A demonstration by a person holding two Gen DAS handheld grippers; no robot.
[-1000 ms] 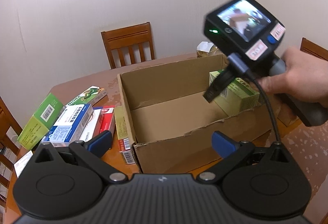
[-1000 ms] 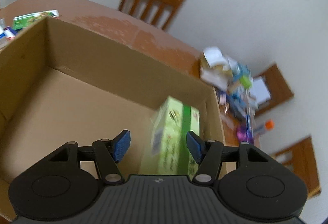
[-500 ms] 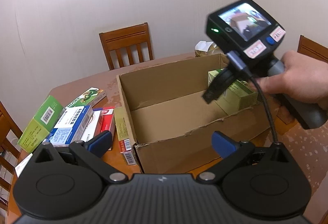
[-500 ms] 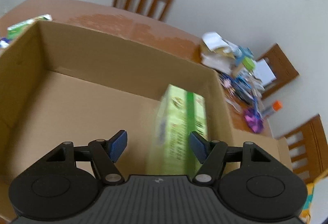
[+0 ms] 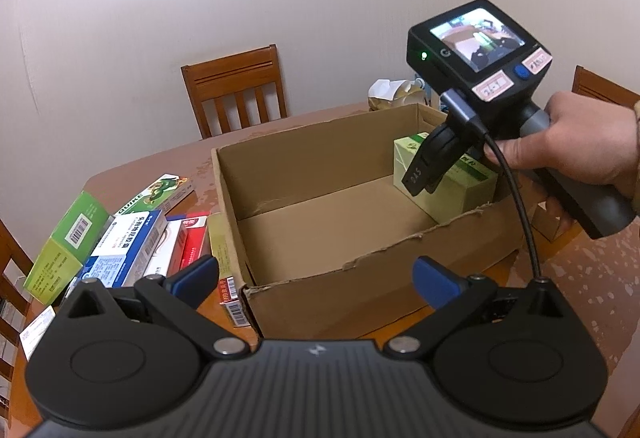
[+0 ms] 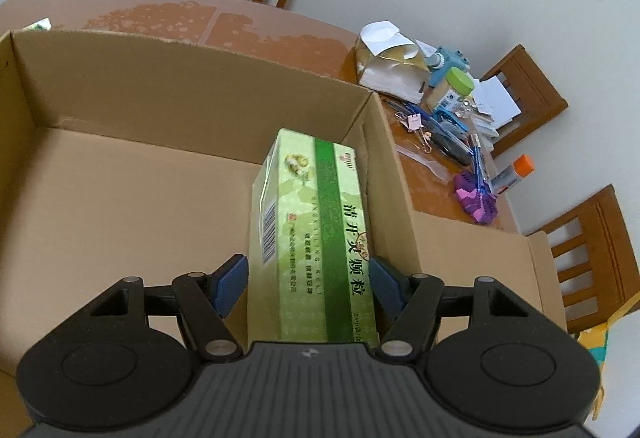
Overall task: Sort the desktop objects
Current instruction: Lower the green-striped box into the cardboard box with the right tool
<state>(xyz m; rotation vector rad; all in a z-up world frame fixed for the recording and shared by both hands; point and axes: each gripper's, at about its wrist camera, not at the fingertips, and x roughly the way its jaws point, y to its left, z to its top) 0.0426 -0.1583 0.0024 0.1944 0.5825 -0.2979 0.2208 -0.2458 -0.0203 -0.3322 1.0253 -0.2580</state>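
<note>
Straddling green medicine box point(image 6: 316, 238) in cardboard box point(image 6: 120, 85) corner, right gripper point(image 6: 308, 284) pads flank it; contact unclear. Left gripper point(image 5: 316, 278) fingers spread, empty

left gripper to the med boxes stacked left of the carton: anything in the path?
Nothing visible. The left gripper has its jaws open with nothing between them, and the stack of medicine boxes lies ahead to its left on the table, outside the cardboard box. The box's left wall only borders the stack.
</note>
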